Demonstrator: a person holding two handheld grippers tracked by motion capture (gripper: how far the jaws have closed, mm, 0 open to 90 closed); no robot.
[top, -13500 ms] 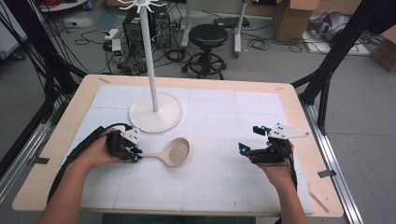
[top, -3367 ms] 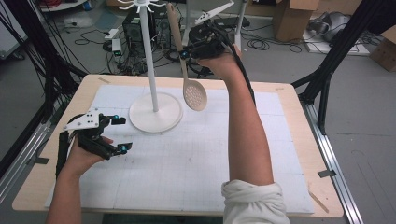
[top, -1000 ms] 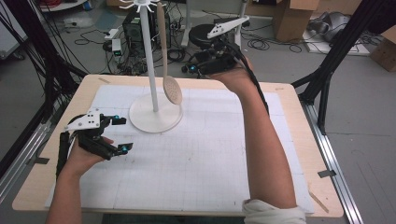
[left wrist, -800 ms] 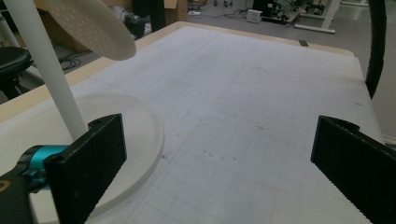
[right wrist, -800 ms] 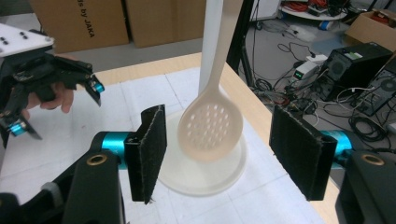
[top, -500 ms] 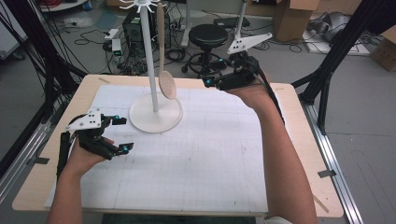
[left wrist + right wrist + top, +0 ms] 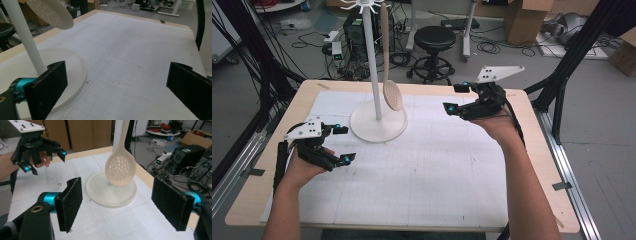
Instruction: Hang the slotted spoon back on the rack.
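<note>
The table [image 7: 532, 150] is the biggest thing here, a pale wooden top with a white gridded mat [image 7: 427, 165] over most of it. Toward its far left corner stands the white hanging stand [image 7: 373, 65], a tall pole on a round base with a ring of hooks at the top; everything else is best placed from that stand.

Hanging from one of the stand's hooks is the slotted spoon [image 7: 392, 95], its handle running up beside the pole and its perforated bowl dangling just above the base, free of either tool. Judging by that, the hanging looks done, and what remains seems only to draw the hands away.

To the right of the stand, well apart from it and raised off the mat, is the right hand-held gripper [image 7: 458, 98]; its jaws are spread wide with nothing between them, pointing toward the spoon. Nearer the person, to the stand's left and in front of its base, the left hand-held gripper [image 7: 343, 144] sits low over the mat, jaws likewise wide apart and holding nothing.
</note>
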